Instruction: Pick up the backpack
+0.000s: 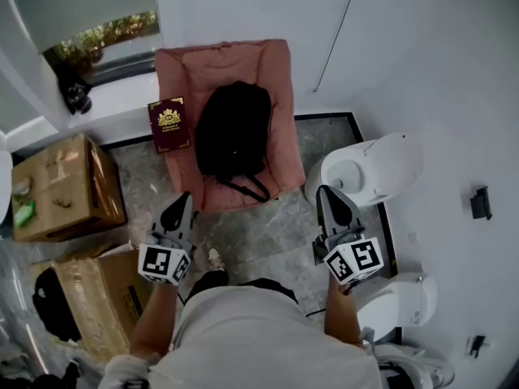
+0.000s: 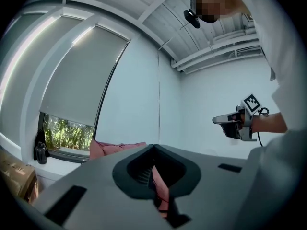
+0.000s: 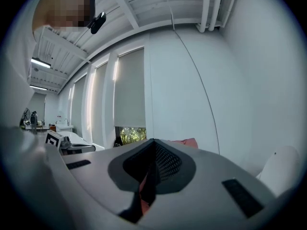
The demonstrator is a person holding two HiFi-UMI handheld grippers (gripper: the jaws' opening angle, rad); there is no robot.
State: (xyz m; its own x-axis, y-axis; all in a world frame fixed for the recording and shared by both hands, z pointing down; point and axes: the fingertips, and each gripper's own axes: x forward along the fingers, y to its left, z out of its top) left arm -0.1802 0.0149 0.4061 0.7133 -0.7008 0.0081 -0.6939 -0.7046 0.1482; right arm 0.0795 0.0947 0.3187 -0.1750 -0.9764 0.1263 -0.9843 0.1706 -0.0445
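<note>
Nothing done yet: black backpack (image 1: 233,128) lies flat mid-seat on pink armchair (image 1: 276,67), untouched. Left gripper (image 1: 182,201) & right gripper (image 1: 327,194) both w/ jaws together, empty, short of seat's front edge; reach, grip & lift all left

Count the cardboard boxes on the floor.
2. The upper cardboard box stands left of the pink chair; the lower cardboard box sits below it, at the head view's lower left. Others may lie outside the picture.
</note>
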